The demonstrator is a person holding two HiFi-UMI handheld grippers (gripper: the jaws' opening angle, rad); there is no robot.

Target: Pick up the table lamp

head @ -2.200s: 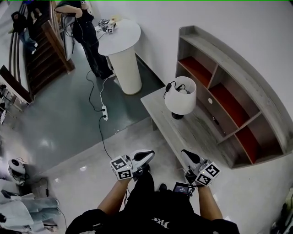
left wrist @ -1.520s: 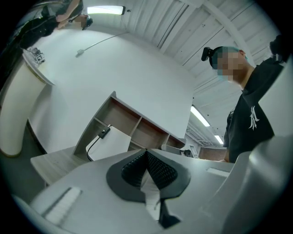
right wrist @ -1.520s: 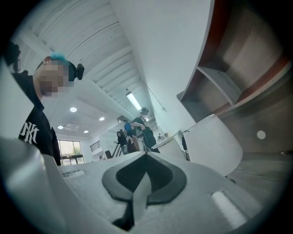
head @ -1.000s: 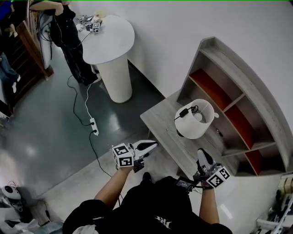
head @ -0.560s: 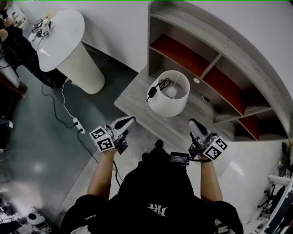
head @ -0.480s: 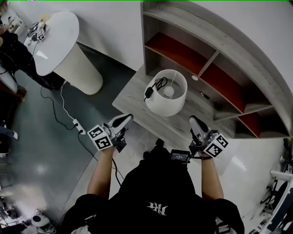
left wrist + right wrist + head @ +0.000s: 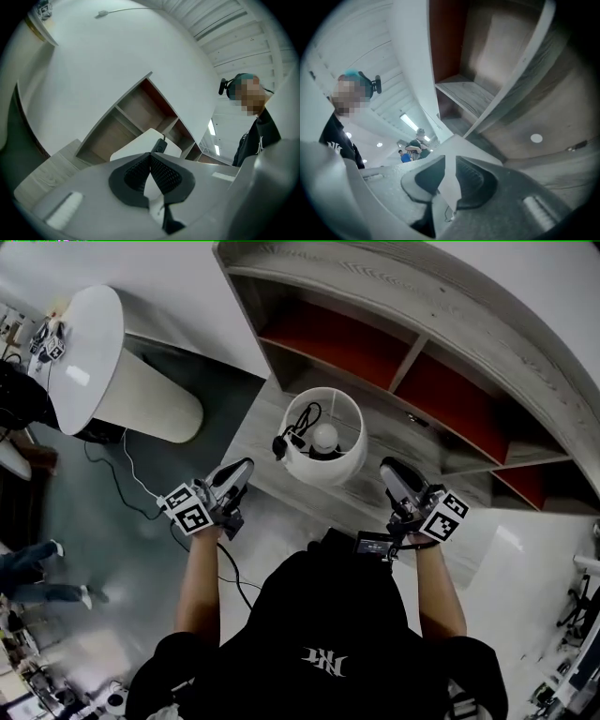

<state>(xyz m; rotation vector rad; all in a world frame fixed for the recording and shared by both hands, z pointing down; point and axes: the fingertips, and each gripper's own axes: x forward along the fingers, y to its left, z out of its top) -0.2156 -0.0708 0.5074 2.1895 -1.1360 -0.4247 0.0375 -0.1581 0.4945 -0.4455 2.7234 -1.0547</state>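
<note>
The table lamp (image 7: 323,439) has a white drum shade and stands on a low grey wooden bench (image 7: 255,448). Its black cord and switch (image 7: 281,444) hang over the shade's left rim. My left gripper (image 7: 240,472) is a little to the lamp's left, shut and holding nothing. In the left gripper view its pads meet (image 7: 151,156) with the shade (image 7: 136,144) beyond them. My right gripper (image 7: 392,472) is just right of the lamp. Its jaws have just been opening and stand slightly apart (image 7: 450,162), with nothing between them. The shade (image 7: 451,146) shows past the gap.
A curved grey shelf unit with red back panels (image 7: 394,343) rises behind the bench. A white round pedestal table (image 7: 94,357) stands at the left. A cable and power strip (image 7: 131,479) lie on the floor. A person's legs (image 7: 37,568) are at the far left.
The view has closed in on the bench. Both grippers have come forward and now flank the lamp, left and right. The lamp has not moved on the bench.
</note>
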